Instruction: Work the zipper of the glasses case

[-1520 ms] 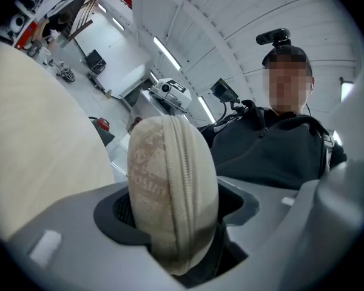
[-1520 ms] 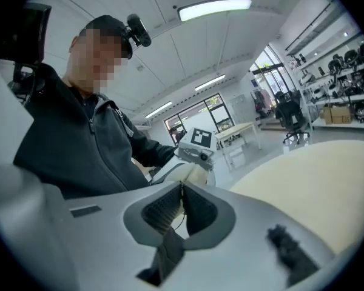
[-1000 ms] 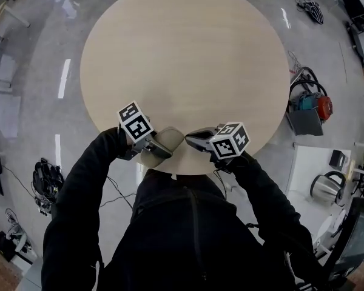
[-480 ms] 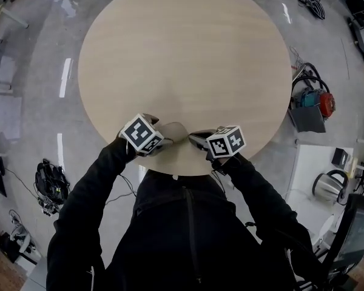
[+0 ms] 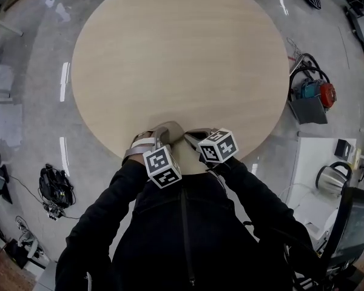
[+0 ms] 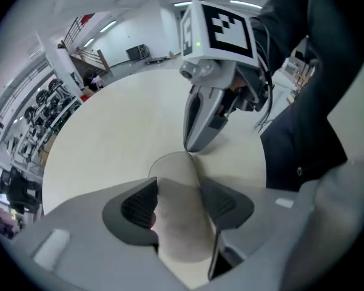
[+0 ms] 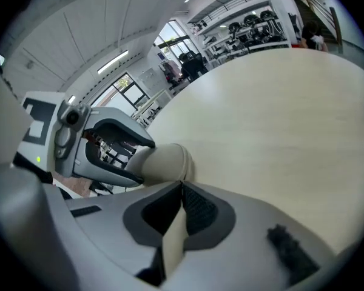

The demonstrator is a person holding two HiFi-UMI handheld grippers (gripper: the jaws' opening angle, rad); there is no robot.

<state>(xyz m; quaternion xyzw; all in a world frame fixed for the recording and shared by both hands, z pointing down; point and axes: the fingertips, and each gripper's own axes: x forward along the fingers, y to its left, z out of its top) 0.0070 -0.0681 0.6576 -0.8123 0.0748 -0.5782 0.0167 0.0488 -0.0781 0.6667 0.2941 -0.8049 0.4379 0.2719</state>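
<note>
Both grippers are working at the near rim of the table (image 5: 182, 53).

- The glasses case (image 5: 168, 132) lies flat on the table, directly under the left gripper (image 5: 155, 139).
- In the left gripper view the case (image 6: 176, 223) fills the gap between the jaws. Its long axis runs straight ahead along them.
- The left gripper (image 6: 177, 187) is closing. Both pads look to be already against the case's sides, so I read this as a bracing hold on the body.
- The right gripper (image 5: 187, 137) is clenched tight, jaws together.
- Its tips (image 6: 191, 147) come down on the far end of the case as seen from the left gripper, right where the seam curves round.
- In the right gripper view the case (image 7: 161, 162) sits just ahead of the right gripper (image 7: 182, 183) and touches its tips. The case body stretches away from there into the left gripper's jaws.
- I can't make out whether a zipper pull is pinched between the tips; it's too small to see.

Key relation: the right gripper is the one at the zipper end. Any pull has to follow the seam back along the case's long axis, toward the left gripper. My judgement is that the left hold must not slip while that happens.

As a container, the case looks closed or nearly so, and its contents aren't visible.
</note>
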